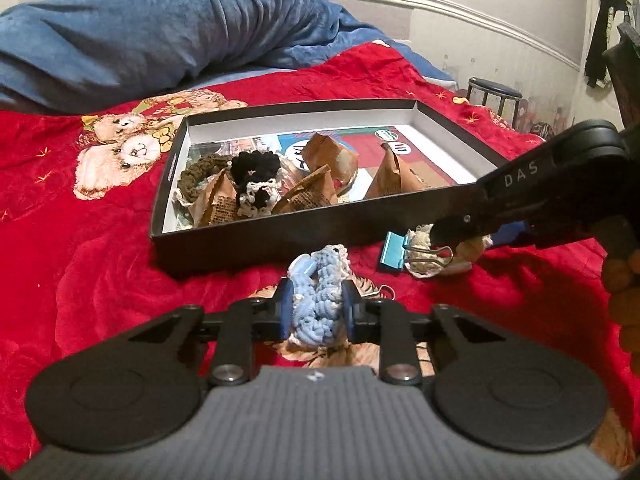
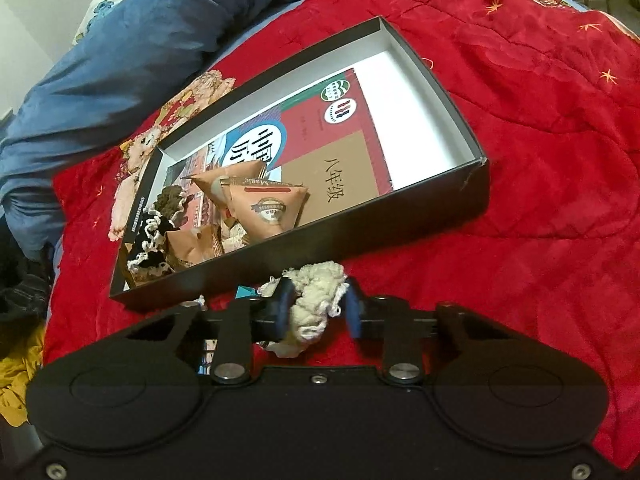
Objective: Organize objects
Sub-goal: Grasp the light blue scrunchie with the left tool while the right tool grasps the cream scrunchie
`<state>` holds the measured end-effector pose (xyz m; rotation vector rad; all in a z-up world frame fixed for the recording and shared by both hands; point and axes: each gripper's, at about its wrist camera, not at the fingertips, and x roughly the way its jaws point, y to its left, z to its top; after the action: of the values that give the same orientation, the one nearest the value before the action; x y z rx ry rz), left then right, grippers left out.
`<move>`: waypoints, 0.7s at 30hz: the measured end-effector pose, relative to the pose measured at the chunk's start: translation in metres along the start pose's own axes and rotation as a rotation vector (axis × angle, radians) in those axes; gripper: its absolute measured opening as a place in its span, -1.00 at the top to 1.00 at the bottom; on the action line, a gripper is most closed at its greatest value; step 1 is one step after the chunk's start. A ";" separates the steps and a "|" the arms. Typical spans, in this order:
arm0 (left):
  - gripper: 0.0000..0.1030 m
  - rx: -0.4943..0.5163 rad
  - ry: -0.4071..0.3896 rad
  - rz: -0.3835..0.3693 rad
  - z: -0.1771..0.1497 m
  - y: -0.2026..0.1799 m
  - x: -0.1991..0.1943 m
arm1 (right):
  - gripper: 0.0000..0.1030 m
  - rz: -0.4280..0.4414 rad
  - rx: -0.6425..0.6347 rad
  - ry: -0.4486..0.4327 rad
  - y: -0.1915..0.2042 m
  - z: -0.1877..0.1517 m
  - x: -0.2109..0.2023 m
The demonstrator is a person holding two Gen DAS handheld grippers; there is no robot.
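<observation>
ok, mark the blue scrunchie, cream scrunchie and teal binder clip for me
blue scrunchie [image 1: 316, 300]: left wrist view, middle of knit.
cream scrunchie [image 2: 314, 304]: right wrist view, centre of bunched fabric.
teal binder clip [image 1: 393, 251]: left wrist view, teal body.

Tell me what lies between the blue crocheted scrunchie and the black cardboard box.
Only bare red blanket, per the left wrist view, between blue crocheted scrunchie and black cardboard box.

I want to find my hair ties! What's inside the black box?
Inside the black box: a printed booklet on the bottom, brown snack packets, a black scrunchie and an olive one. Whatever lies beneath the pile is covered.
</observation>
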<state>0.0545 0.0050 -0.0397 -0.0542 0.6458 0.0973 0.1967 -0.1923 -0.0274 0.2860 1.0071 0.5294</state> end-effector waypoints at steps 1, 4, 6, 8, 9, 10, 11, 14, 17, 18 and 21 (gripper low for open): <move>0.45 0.003 -0.002 0.003 0.000 -0.001 0.000 | 0.60 0.003 -0.004 0.000 0.000 0.000 0.000; 0.46 0.025 -0.004 0.012 0.001 -0.004 0.000 | 0.68 0.008 -0.019 -0.006 0.001 0.000 0.000; 0.46 0.038 -0.004 0.019 0.001 -0.006 0.001 | 0.69 0.005 -0.030 -0.012 0.003 0.001 -0.001; 0.48 0.056 -0.004 0.028 0.001 -0.008 0.001 | 0.70 -0.002 -0.048 -0.025 0.006 0.001 -0.004; 0.49 0.063 -0.004 0.028 0.001 -0.009 0.001 | 0.70 -0.001 -0.054 -0.032 0.007 0.002 -0.006; 0.49 0.067 -0.004 0.027 0.001 -0.010 0.001 | 0.70 0.001 -0.056 -0.040 0.007 0.004 -0.008; 0.49 0.068 -0.004 0.029 0.001 -0.009 0.001 | 0.70 0.002 -0.054 -0.048 0.007 0.005 -0.010; 0.49 0.066 0.001 0.028 0.001 -0.009 0.001 | 0.70 0.009 -0.044 -0.058 0.005 0.008 -0.013; 0.49 0.064 0.003 0.027 0.000 -0.009 0.001 | 0.70 0.008 -0.043 -0.060 0.004 0.009 -0.014; 0.50 0.062 0.003 0.025 0.001 -0.008 0.001 | 0.70 0.008 -0.044 -0.060 0.005 0.009 -0.014; 0.52 0.056 0.006 0.022 0.001 -0.007 0.001 | 0.70 0.006 -0.047 -0.063 0.006 0.009 -0.013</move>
<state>0.0570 -0.0017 -0.0395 0.0065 0.6548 0.1004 0.1971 -0.1941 -0.0103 0.2619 0.9321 0.5461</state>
